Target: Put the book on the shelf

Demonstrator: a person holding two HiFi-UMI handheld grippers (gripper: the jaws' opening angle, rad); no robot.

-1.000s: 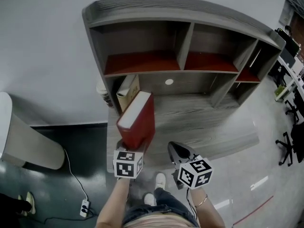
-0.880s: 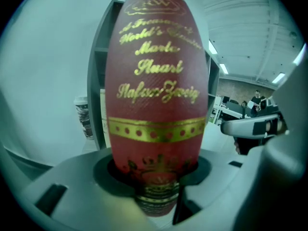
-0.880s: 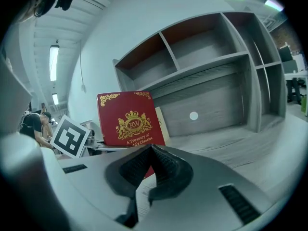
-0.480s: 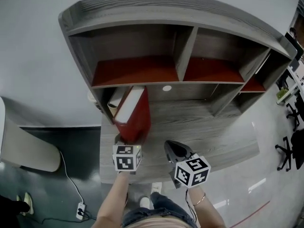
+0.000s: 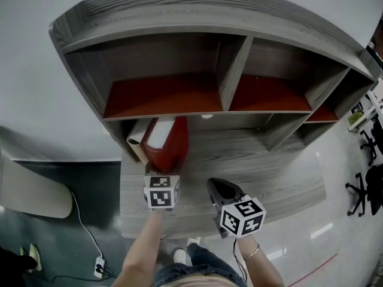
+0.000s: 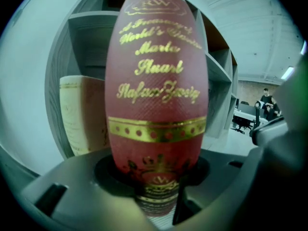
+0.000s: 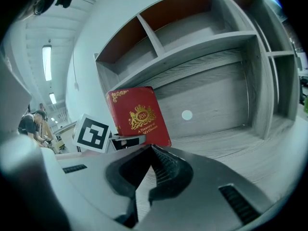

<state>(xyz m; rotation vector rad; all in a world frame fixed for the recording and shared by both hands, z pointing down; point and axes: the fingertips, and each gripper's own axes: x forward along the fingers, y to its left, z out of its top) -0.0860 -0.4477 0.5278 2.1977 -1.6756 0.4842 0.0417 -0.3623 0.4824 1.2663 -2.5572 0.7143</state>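
Observation:
A thick red book (image 5: 167,143) with gold lettering on its spine (image 6: 159,95) stands upright in my left gripper (image 5: 163,172), whose jaws are shut on its lower end (image 6: 156,179). The book is at the mouth of the grey shelf unit's (image 5: 203,17) lower left bay, right beside a beige book (image 5: 139,137) (image 6: 84,114) that leans there. My right gripper (image 5: 220,190) hovers over the desk surface (image 5: 257,172) to the right, jaws shut and empty (image 7: 144,174). In the right gripper view the red book's cover (image 7: 138,115) stands just ahead.
The shelf has red-backed upper compartments (image 5: 161,94) and a vertical divider (image 5: 230,70). Office chairs (image 5: 366,190) stand at the far right. A power strip and cable (image 5: 97,266) lie on the dark floor at the left, near a white rounded object (image 5: 30,190).
My left gripper has carried the red book forward, toward the lower left bay and next to the beige book. The right gripper has stayed roughly where it was.

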